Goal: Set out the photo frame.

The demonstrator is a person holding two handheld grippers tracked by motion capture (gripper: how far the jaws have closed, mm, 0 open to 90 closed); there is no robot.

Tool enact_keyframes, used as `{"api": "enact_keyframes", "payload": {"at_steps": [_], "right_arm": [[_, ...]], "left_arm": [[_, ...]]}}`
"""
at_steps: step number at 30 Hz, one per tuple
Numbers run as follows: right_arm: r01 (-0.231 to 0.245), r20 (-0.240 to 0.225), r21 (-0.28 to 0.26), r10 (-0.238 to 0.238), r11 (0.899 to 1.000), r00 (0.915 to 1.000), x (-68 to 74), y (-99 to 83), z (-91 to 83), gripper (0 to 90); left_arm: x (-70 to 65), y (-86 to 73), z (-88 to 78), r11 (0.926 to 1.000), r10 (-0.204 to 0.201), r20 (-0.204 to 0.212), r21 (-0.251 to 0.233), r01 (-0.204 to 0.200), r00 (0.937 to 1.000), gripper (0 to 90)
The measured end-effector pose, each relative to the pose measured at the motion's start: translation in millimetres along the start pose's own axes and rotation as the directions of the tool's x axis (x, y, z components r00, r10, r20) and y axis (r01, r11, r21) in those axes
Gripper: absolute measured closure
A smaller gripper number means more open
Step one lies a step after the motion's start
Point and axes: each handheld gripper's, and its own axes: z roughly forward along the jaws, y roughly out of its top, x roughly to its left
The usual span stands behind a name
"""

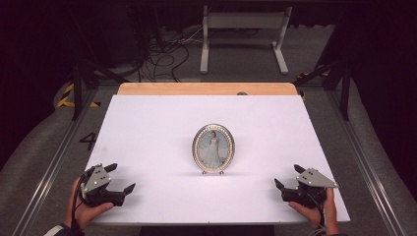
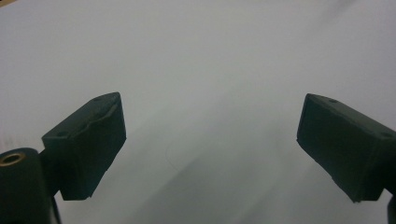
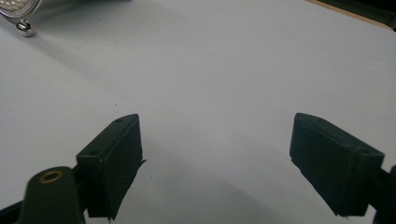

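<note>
An oval silver picture frame with a portrait of a figure in a white dress stands upright on small feet at the middle of the white table top. My left gripper rests near the front left corner, open, with nothing between its jaws. My right gripper sits near the front right corner, also open and empty. Both are well apart from the frame. In the right gripper view the frame's beaded rim and one foot peek in at the top left.
A wooden strip borders the table's far edge. Beyond it on the floor are cables and a white stand. Metal rails run along both sides of the table. White surface lies all around the frame.
</note>
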Motion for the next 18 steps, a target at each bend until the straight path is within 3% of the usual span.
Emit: {"api": "enact_keyframes", "payload": {"at_steps": [18], "right_arm": [[-0.019,0.006,0.003,0.019,1.0,0.9998,-0.5,-0.9,0.3,17.3]], "left_arm": [[-0.8,1.4,2.8,1.0,0.007,0.008,0.001,-0.007,0.9999,8.3]]}}
